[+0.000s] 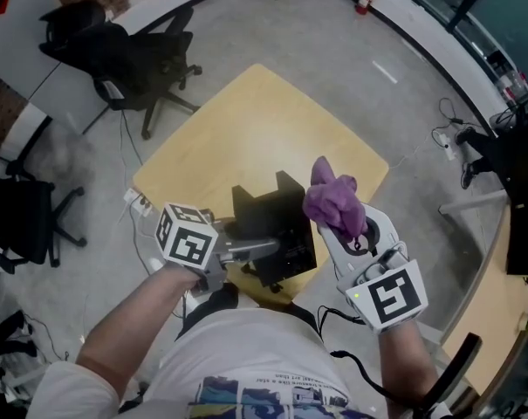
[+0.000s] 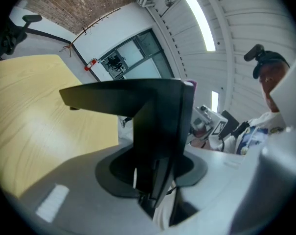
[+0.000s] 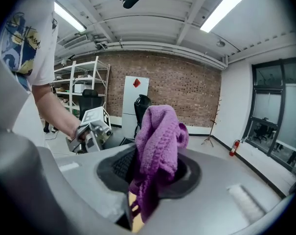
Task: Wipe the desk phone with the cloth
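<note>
A black desk phone (image 1: 277, 225) sits at the near edge of a pale wooden table (image 1: 272, 120), close to the person's body. It is a dark, angular block. Its sloped face is tilted up and a flat upright part rises at the back. It is too dark to make out keys in the head view.

The left gripper (image 1: 265, 250) comes in from the side. Its jaws are clamped on an edge of the phone, probably to steady it for wiping. In the left gripper view that black panel fills the gap between the jaws.

The right gripper (image 1: 346, 232) pinches a bunched purple cloth (image 1: 333, 201), fluffy and knitted. It holds the cloth in the air just above and to the right of the phone, not touching it – likely poised for a stroke.

Beyond the table are a grey floor and a black office chair (image 1: 146, 68).
</note>
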`<state>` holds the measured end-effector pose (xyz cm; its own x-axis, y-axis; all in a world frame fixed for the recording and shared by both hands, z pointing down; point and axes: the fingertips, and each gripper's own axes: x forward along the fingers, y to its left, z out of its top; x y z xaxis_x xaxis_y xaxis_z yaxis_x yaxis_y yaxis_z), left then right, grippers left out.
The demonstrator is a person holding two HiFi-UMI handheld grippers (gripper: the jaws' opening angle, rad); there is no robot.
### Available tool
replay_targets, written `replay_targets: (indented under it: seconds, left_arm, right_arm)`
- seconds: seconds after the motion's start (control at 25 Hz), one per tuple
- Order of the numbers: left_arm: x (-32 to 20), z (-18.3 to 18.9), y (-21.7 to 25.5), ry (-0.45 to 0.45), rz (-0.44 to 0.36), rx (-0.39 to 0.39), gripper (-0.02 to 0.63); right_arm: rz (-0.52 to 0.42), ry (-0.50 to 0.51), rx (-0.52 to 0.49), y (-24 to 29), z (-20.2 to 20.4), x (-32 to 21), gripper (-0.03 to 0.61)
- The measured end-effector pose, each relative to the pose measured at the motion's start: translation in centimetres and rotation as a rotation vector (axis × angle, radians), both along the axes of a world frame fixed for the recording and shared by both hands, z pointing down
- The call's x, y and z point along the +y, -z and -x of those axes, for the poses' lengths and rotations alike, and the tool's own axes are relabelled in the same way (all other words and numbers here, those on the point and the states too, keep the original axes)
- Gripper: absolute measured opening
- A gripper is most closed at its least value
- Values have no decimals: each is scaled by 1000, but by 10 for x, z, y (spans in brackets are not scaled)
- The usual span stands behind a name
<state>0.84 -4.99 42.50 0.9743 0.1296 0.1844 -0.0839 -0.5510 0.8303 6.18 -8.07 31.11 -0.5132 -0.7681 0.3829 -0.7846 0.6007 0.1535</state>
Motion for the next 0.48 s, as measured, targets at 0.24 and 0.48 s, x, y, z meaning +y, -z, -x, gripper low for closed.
replay_targets:
  seconds: [0.24,0.48]
  left_arm:
    - [12,-4,3,-22,4,27,178]
    - [9,3,4,-9,9,52,178]
  right_arm:
    - [12,4,-35,-10,-1,-16,104]
    - [58,-20,-115,-20,-5,-9,104]
